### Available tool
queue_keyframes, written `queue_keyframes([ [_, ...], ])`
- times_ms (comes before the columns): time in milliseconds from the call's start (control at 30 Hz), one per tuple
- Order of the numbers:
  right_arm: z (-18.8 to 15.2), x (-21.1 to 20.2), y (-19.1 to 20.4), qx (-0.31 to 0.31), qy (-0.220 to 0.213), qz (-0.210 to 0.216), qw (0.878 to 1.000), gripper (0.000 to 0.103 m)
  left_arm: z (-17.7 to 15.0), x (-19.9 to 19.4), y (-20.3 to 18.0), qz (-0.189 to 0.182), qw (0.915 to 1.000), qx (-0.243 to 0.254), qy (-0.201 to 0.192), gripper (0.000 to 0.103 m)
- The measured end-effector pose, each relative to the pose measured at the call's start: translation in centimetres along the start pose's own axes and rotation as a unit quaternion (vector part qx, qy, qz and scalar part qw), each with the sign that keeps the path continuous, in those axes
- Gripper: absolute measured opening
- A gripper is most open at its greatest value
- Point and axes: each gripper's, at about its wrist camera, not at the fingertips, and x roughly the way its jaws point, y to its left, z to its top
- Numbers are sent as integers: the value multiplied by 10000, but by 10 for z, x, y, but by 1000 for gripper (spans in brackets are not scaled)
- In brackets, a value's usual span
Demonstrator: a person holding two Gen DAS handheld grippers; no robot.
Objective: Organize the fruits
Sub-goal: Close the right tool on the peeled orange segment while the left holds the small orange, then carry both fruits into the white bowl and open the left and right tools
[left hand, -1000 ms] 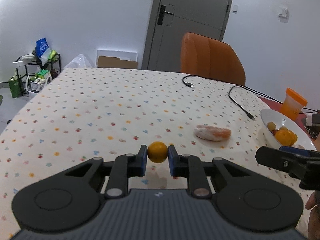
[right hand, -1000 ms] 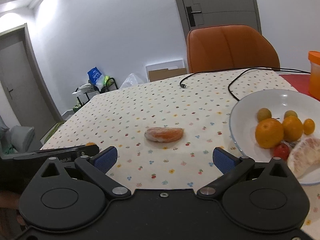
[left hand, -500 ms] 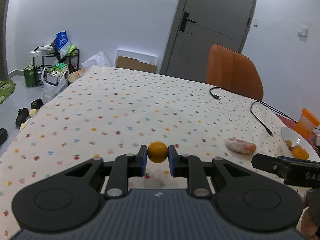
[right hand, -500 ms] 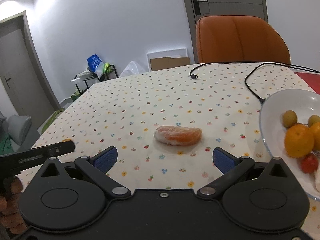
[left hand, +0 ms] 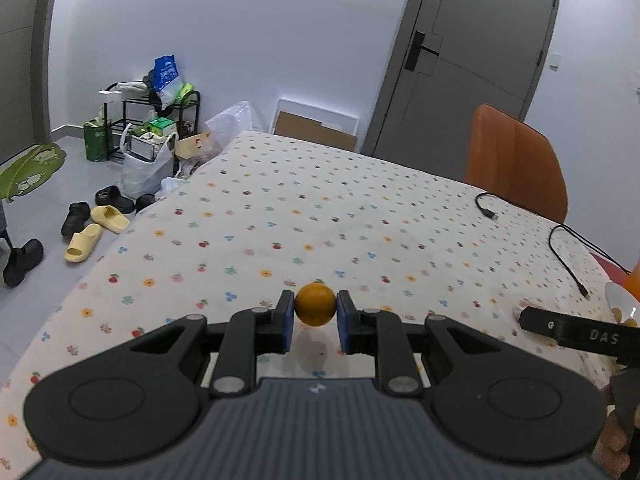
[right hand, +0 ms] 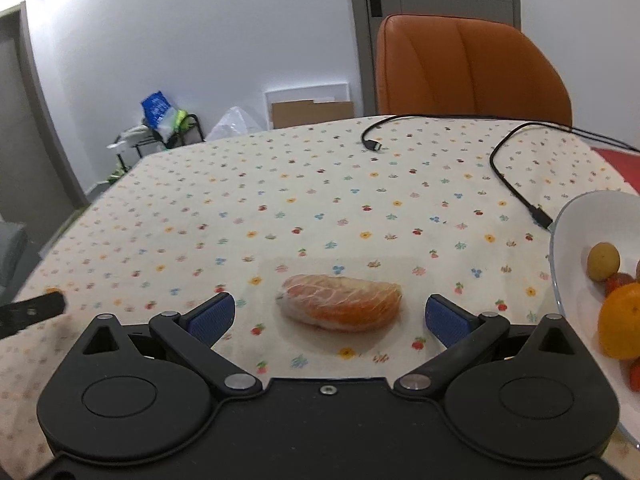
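My left gripper is clamped on a small orange fruit. My right gripper is spread wide, just near of a peeled citrus segment on the tablecloth.

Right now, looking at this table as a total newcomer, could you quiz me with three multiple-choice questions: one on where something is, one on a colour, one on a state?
1. Where does the peeled citrus segment lie?
A. in the bowl
B. on the tablecloth
C. on the chair

2. What colour is the chair?
A. orange
B. green
C. black

3. How is the left gripper?
A. wide open
B. shut on the small orange fruit
C. out of view

Answers: B, it rests on the dotted cloth left of the white bowl; A, its back is orange; B, both pads press the fruit.
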Motion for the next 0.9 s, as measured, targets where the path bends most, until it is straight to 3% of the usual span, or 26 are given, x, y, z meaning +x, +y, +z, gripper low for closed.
queue_keyframes([
  [100, 0, 5, 0, -93, -75, -89, 9999, 98, -1, 2, 0, 32, 10000, 9, 45, 20],
  [167, 1, 2, 1, -214, -136, -157, 9996, 66, -1, 2, -3, 38, 10000, 48, 56, 20],
  [467, -4, -34, -9, -78, -328, 206, 9992, 65, 0, -6, -25, -54, 9997, 248, 6, 20],
  [900, -18, -91, -35, 153, -901, 228, 9956, 64, -4, -21, -79, -444, 9968, 656, -100, 20],
])
